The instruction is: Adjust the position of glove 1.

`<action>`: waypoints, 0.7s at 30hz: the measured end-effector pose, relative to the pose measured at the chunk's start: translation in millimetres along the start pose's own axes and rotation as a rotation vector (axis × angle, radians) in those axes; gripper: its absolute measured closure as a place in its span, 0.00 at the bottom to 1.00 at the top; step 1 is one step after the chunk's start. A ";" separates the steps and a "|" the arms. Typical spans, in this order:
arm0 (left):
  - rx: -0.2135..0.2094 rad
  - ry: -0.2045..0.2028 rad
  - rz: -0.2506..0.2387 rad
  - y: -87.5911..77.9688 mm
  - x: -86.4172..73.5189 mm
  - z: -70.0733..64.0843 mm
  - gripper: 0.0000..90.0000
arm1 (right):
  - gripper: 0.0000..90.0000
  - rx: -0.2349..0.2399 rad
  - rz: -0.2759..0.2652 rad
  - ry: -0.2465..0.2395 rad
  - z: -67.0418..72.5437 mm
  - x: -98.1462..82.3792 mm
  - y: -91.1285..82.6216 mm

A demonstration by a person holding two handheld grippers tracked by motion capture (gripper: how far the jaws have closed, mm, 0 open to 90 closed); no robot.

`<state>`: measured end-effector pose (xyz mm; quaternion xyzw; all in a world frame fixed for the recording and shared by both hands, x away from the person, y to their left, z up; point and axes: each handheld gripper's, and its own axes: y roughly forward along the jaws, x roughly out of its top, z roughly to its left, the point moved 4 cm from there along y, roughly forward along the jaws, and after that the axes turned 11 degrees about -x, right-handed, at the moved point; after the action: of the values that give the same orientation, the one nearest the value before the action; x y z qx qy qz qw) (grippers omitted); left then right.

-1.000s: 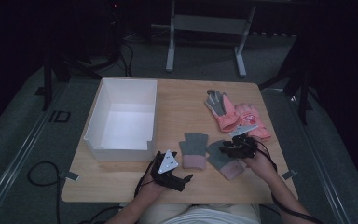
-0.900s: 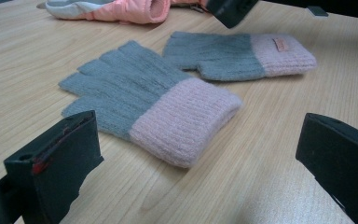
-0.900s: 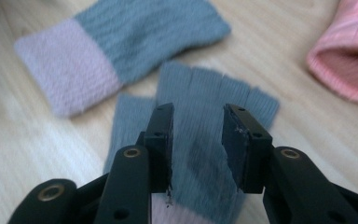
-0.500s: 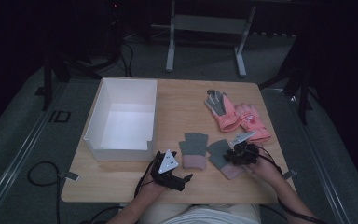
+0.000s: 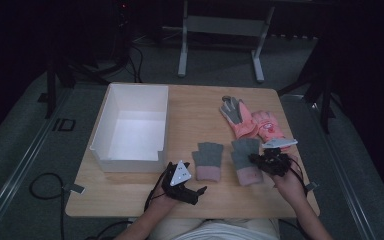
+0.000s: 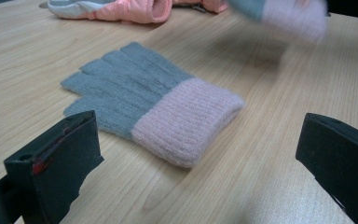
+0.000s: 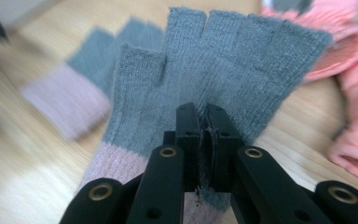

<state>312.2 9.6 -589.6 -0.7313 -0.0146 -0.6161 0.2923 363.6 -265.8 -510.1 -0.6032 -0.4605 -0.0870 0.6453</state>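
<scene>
- Two grey gloves with pink cuffs near front edge of table (image 5: 215, 107), side by side, fingers pointing away from person.
- Right gripper (image 5: 260, 160) pinched tight on right grey glove (image 5: 246, 160); jaws just been closing, knit fabric caught between them.
- In right gripper view, jaws pressed together on palm of right grey glove (image 7: 223, 74), pink cuff below jaws, glove fingers spread upward.
- In left gripper view, held glove blurred at top right, lifted off wood with shadow under it.
- Left grey glove (image 5: 209, 159) flat on table, just left of held glove; same glove lying untouched in left gripper view (image 6: 154, 100), and blurred at left in right gripper view (image 7: 88, 70).
- Left gripper (image 5: 200, 190) resting on table near front edge, jaws wide apart, nothing between them; left grey glove just beyond the jaws.
- Pair of pink gloves (image 5: 252, 120) farther back on right, overlapping each other, one with grey palm up; apart from grey pair.
- White box (image 5: 130, 150) on left half of table, open top, just behind left gripper.
</scene>
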 end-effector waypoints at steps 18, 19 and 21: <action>0.011 0.007 0.001 0.6 0.2 -0.5 0.00 | 0.95 -0.110 0.023 0.191 -16.2 -8.2 -11.6; 0.012 0.006 0.001 0.6 0.2 -0.4 0.00 | 0.95 -0.113 0.034 0.194 -16.8 -11.4 -7.0; 0.014 0.005 0.000 0.8 0.3 -0.4 0.00 | 0.95 -0.120 0.045 0.186 -17.7 -15.5 -0.6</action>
<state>312.2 8.6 -589.5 -0.7278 -0.0181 -0.6177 0.2975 363.1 -288.0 -517.8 -0.6403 -0.3790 -0.1556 0.6497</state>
